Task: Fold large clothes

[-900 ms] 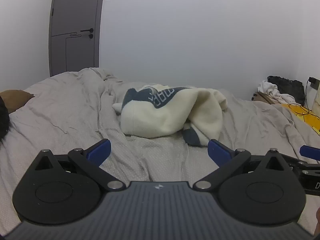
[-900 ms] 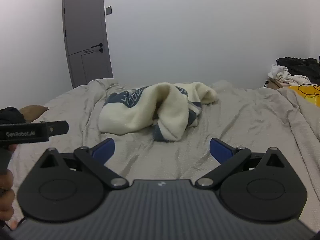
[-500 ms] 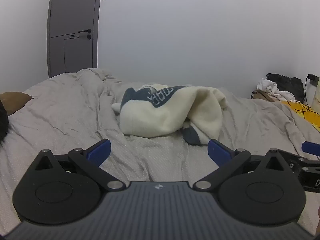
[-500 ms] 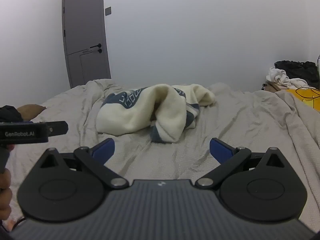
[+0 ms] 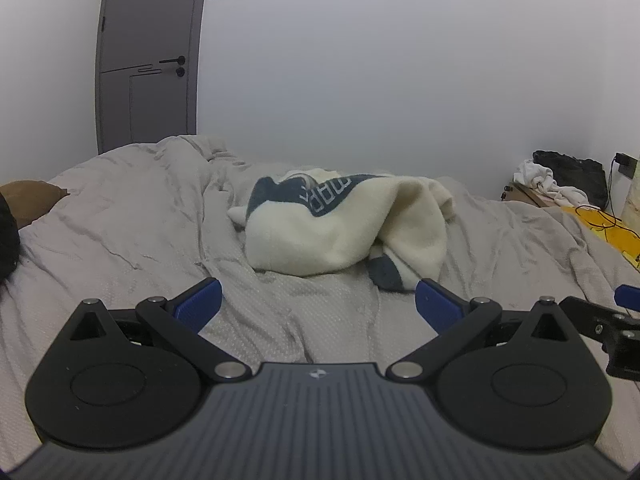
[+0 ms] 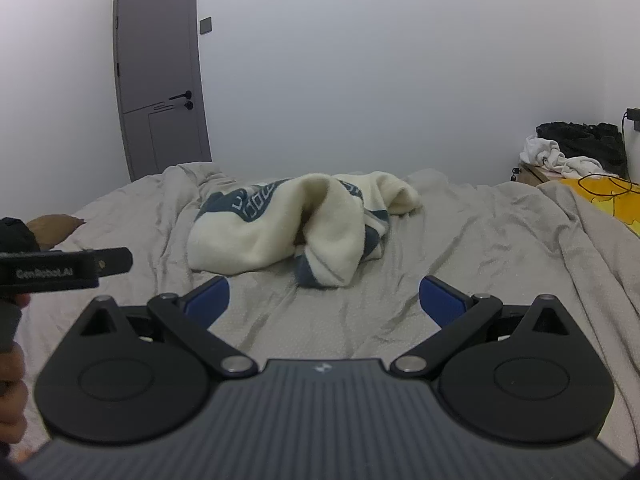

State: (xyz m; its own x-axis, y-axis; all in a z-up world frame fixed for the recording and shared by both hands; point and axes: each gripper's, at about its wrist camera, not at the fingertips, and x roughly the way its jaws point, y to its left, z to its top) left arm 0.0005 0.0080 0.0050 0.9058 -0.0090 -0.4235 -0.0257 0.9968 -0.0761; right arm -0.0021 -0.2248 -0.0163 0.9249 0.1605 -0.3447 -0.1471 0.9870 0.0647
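Left hand-held gripper [image 5: 318, 298], right hand-held gripper [image 6: 324, 298]: both spread wide, empty, short of cream-and-navy garment [image 5: 344, 226] heaped mid-bed [image 5: 120, 216]. Risks: pinching duvet along with fleece; grabbing buried layer, not hem, so bundle lifts tangled. Count: two grippers, one garment, one bed.

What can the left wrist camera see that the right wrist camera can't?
Only the left wrist view shows the right gripper's blue fingers poking in at the right edge. Only the right wrist view shows a hand holding the left gripper's handle. Both show the crumpled cream and blue sweater lying on the grey bed, the grey door, and open fingers.
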